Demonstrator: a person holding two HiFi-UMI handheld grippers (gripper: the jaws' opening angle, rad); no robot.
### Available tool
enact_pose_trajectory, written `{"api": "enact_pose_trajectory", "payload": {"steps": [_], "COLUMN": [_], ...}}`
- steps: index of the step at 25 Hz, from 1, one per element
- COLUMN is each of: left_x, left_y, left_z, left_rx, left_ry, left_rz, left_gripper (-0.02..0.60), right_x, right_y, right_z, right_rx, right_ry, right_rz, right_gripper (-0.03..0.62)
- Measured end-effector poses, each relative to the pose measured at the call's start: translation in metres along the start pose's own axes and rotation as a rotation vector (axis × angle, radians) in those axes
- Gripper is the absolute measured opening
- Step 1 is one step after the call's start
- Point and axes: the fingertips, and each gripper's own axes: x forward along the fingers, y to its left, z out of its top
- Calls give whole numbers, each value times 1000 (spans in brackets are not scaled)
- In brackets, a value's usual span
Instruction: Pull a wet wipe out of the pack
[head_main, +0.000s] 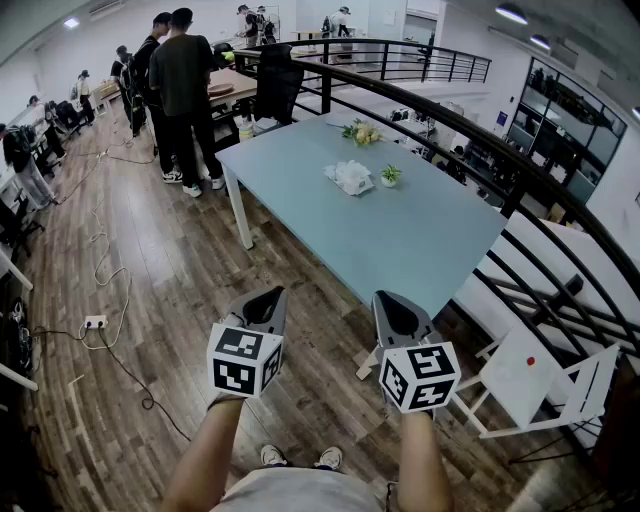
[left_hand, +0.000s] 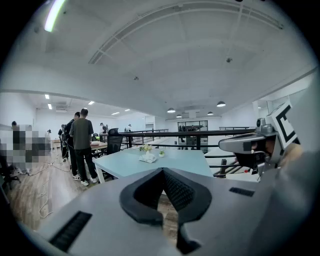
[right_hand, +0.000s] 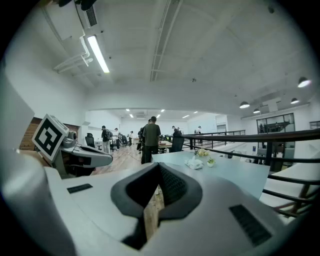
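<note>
Grippers: left gripper (head_main: 266, 303) and right gripper (head_main: 397, 312) near level, both clenched, empty.
Wipe pack (head_main: 350, 177): white, crumpled, on smooth pale-blue table (head_main: 430, 245).

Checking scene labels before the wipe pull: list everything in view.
table: one, light blue, ahead of the person
wet wipe pack: one, white, on the table's far half
potted plant: one, small, green, just right of the pack
flowers: one bunch, yellow, near the far table edge
railing: one, black, along the table's right side
office chair: one, black, at the table's far end
folding chair: one, white, lower right
power strip: one, white, on the wood floor, left
people: several, dark clothes, far left
left gripper: grey, shut, empty
right gripper: grey, shut, empty
</note>
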Motion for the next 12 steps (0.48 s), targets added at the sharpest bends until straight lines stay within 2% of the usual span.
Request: {"api": "enact_pose_trajectory", "payload": {"steps": [12], "left_x": [21], "left_y": [-21], "left_z": [1], "left_rx": [-5], "left_ry": [4], "left_rz": [6], "left_gripper": [-6], "right_x": [0], "right_y": [-23], "right_z": [-11], "right_rx": [4], "right_ry": [-6], "right_rz": [5], "right_gripper": [4]}}
